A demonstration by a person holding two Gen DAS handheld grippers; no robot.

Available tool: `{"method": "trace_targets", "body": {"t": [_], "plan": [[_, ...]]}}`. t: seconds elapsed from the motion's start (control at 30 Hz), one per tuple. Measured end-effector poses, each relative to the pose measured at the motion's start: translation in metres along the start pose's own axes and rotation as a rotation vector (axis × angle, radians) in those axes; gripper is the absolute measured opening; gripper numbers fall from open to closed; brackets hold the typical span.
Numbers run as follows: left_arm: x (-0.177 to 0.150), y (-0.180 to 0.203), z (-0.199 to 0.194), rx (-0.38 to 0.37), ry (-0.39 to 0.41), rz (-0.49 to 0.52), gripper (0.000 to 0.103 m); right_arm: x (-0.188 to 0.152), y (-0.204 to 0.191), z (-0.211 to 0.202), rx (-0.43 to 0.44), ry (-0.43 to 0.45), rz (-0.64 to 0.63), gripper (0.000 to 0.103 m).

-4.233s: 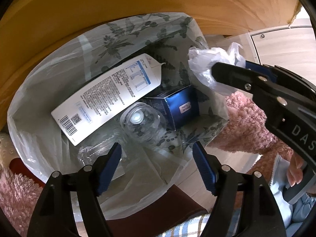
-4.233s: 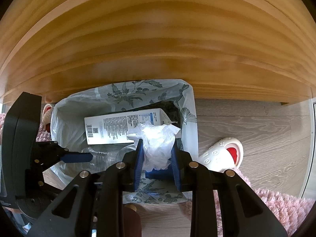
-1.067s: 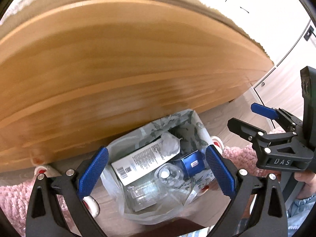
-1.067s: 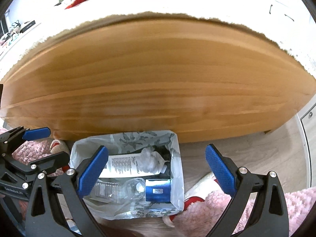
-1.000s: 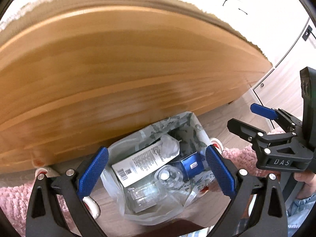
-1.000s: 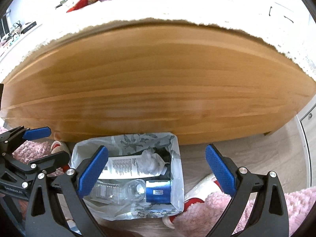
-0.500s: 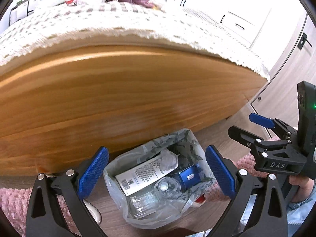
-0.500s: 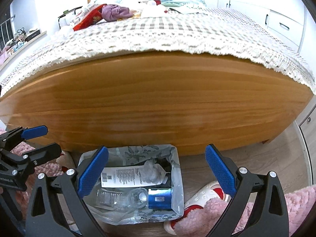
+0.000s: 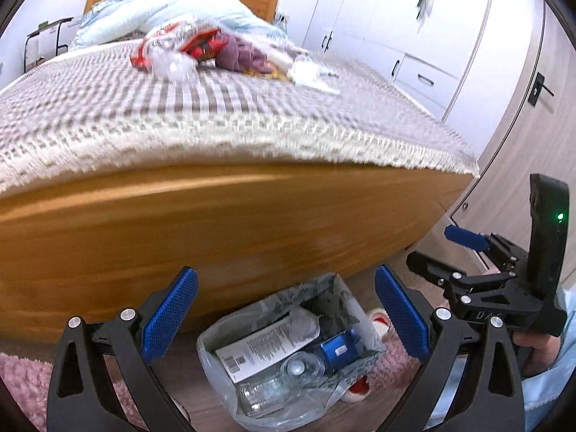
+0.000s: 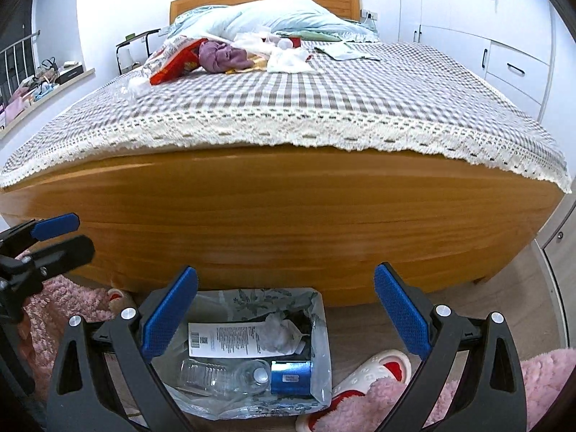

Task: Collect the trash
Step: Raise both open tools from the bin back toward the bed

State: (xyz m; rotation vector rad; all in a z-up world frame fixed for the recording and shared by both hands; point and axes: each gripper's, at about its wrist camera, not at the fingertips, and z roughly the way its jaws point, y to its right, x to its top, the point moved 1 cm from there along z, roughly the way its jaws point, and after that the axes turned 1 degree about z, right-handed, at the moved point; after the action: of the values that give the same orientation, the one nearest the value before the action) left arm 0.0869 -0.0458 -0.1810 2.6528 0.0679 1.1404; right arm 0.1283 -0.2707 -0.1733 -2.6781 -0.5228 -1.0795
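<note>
Facing the bed [image 9: 216,115] from the left wrist view: left gripper [image 9: 286,309], jaws spread wide, empty, above the trash bag [image 9: 216,342] on the floor holding carton [image 9: 266,345], bottle [image 9: 273,388] and blue box [image 9: 336,347].

Right wrist view: right gripper [image 10: 286,309], jaws released, nothing held; red wrapper [image 10: 172,61] and purple cloth [image 10: 219,55] on the checked bedspread.

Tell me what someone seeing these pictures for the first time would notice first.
Probably the heap of litter and cloth on the checked bedspread: a red snack wrapper, a purple crumpled garment and white crumpled tissues near the pillows. Next, the clear plastic trash bag on the floor at the foot of the wooden bed frame, holding a white printed carton, a clear plastic bottle and a small blue box.
</note>
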Motion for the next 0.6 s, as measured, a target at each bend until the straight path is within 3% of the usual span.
{"method": "trace_targets", "body": {"t": [0.6], "plan": [[0.027, -0.008, -0.035, 0.04, 0.124, -0.005, 0.095, 0.025, -0.001, -0.03, -0.006, 0.134, -0.012, 0.094]]}}
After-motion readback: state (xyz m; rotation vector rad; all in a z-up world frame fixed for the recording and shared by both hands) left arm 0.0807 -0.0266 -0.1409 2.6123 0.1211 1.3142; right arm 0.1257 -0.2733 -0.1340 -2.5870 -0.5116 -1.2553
